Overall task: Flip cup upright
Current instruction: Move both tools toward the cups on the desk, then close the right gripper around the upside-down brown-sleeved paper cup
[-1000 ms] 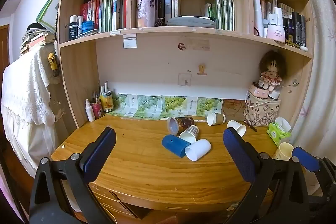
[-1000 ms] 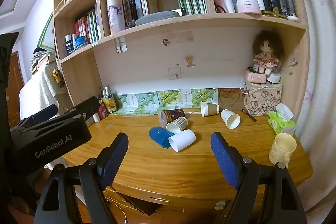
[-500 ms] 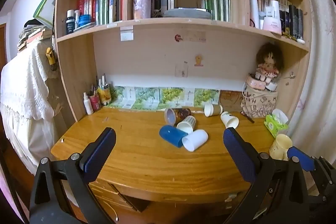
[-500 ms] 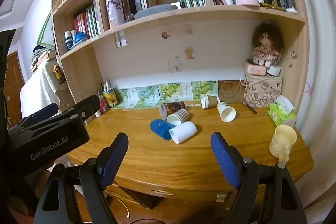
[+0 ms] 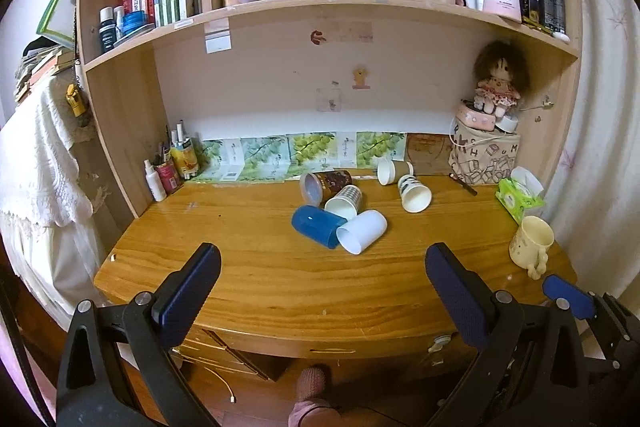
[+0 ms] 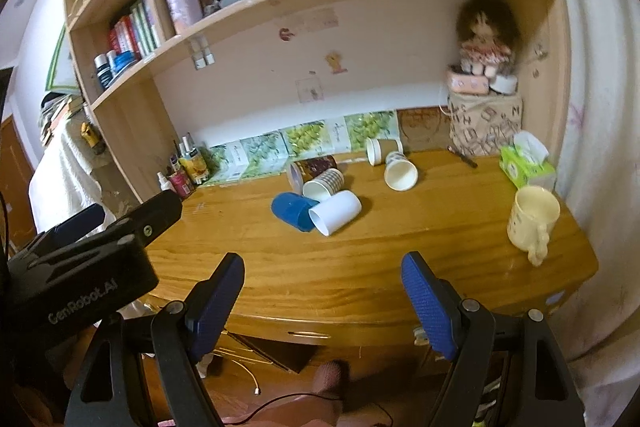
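Note:
Several cups lie on their sides mid-desk: a blue cup [image 5: 316,227] [image 6: 292,211], a white cup [image 5: 362,237] [image 6: 335,213], a patterned paper cup [image 5: 344,201] [image 6: 323,183], a brown cup [image 5: 326,185] [image 6: 310,169], and two paper cups [image 5: 414,191] [image 6: 400,169] further back. A cream mug [image 5: 532,245] [image 6: 534,217] stands upright at the right. My left gripper [image 5: 320,291] and right gripper [image 6: 322,297] are both open and empty, held before the desk's front edge, well short of the cups.
The wooden desk [image 5: 280,275] sits under a bookshelf. A green tissue pack [image 5: 518,197], a printed bag with a doll [image 5: 486,155] and bottles [image 5: 172,171] line the back and sides. The left gripper's body [image 6: 80,267] shows at the right view's left.
Both grippers have pulled back and risen from the desk, so its front edge and the floor now show. The cups have not moved.

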